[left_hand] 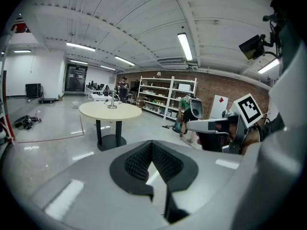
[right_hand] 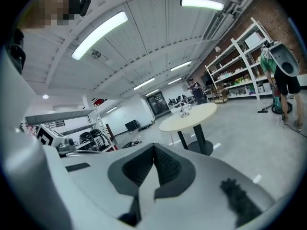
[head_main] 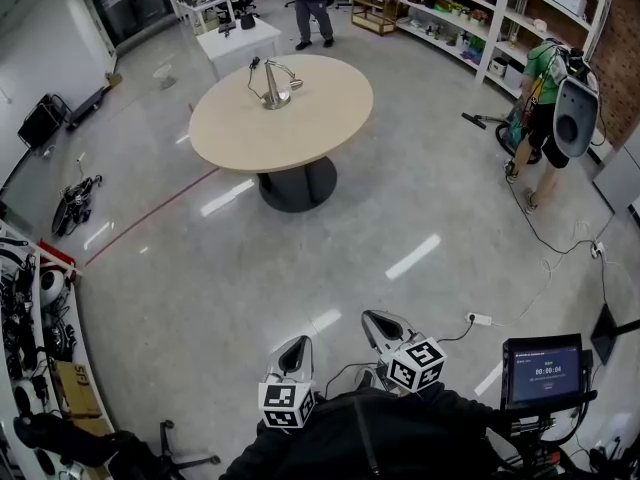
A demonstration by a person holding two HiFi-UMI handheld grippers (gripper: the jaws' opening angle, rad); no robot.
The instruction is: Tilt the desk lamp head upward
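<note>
A silver desk lamp [head_main: 274, 86] stands on a round beige table [head_main: 320, 118] far ahead in the head view, its head drooping to the right. The lamp [left_hand: 112, 102] shows small on the table [left_hand: 110, 111] in the left gripper view, and the lamp [right_hand: 183, 110] also stands on the table [right_hand: 189, 118] in the right gripper view. My left gripper [head_main: 293, 350] and right gripper [head_main: 380, 324] are low in the head view, close to my body, several steps from the table. Both are shut with nothing between the jaws. The left gripper [left_hand: 152, 145] and right gripper [right_hand: 154, 150] point toward the table.
A person with a backpack device [head_main: 555, 108] stands at the right by white shelving [head_main: 500, 18]. Another person [head_main: 313, 8] stands beyond the table near a white desk [head_main: 238, 40]. A screen on a stand [head_main: 543, 371] is at my right; gear racks [head_main: 40, 318] line the left wall. A power strip and cable [head_main: 480, 319] lie on the floor.
</note>
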